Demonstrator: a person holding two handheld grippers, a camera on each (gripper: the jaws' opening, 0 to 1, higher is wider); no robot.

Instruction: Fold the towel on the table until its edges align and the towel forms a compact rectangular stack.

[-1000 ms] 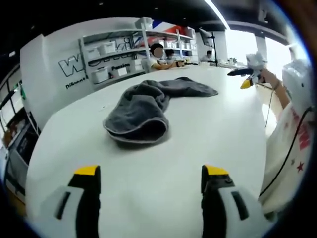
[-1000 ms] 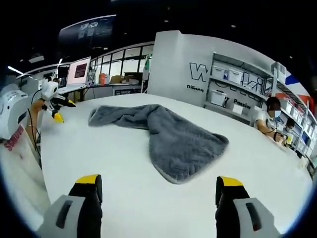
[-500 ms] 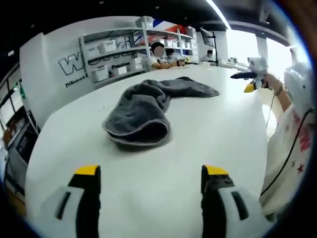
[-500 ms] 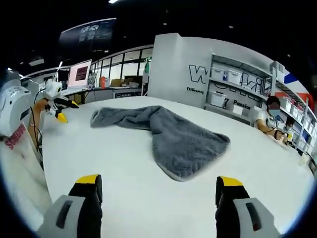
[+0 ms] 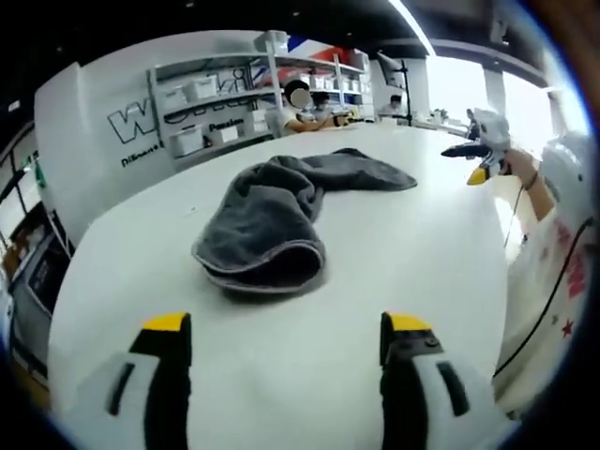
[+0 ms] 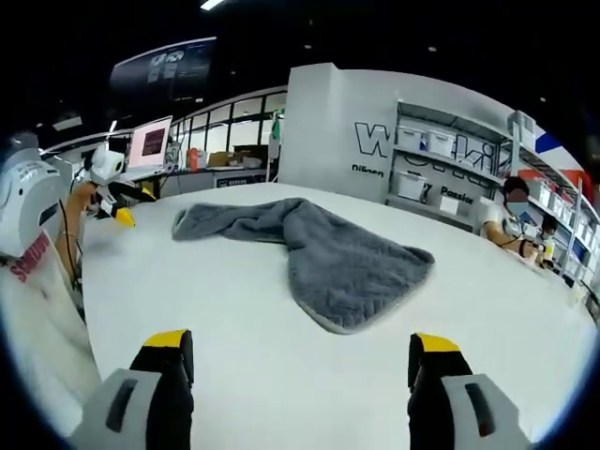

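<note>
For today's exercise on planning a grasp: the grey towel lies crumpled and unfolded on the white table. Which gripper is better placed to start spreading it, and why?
Probably the left gripper: open and empty, it faces the towel's bunched, rolled end. The right gripper, also open, faces a flatter end.

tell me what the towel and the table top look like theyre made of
Towel: looks like soft grey terry or microfibre cloth, matte and fuzzy, slumping in loose folds with a stitched hem. Table: smooth white hard top, probably laminate or painted board, with a faint sheen and no grain.
</note>
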